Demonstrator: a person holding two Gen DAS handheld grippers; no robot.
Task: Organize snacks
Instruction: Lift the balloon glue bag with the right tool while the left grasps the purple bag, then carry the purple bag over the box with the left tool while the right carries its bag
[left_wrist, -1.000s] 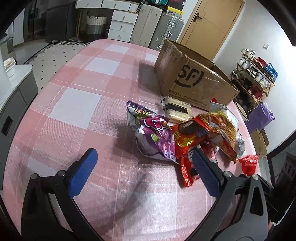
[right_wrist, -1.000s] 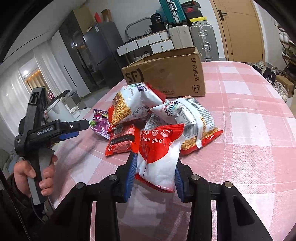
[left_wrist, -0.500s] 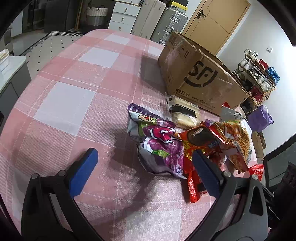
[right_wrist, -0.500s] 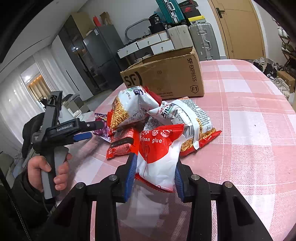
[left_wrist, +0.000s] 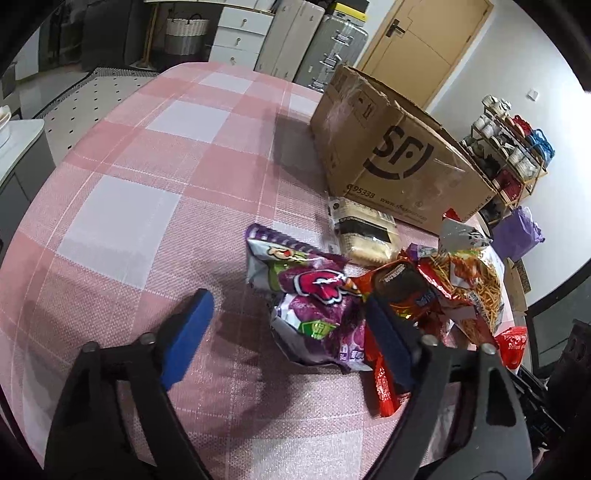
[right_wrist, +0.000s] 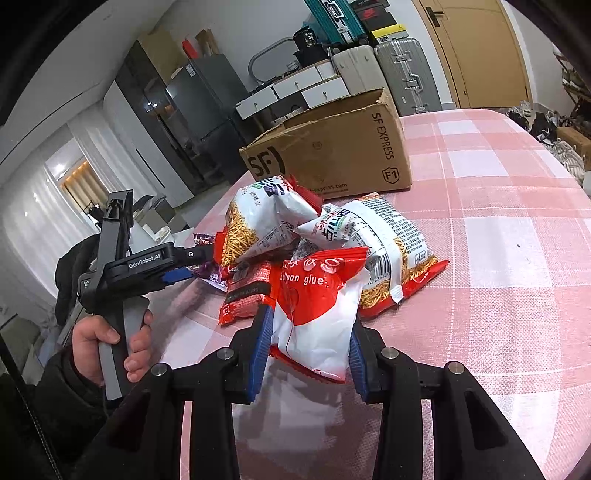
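A heap of snack bags lies on the pink checked tablecloth. My left gripper hangs over the purple bag, which lies between its closing jaws. The left blue pad is still clear of the bag and the right one stands at its edge. My right gripper is shut on a red-and-white bag at the near side of the heap. The right wrist view shows the left gripper held in a hand at the heap's left.
An open cardboard box stands behind the heap. A pale cracker pack lies before it. Two noodle-snack bags and a red packet fill the pile. Suitcases and drawers stand beyond the table.
The left gripper has moved in closer over the purple bag and its jaws have narrowed around it. The right gripper holds the red-and-white bag as before.
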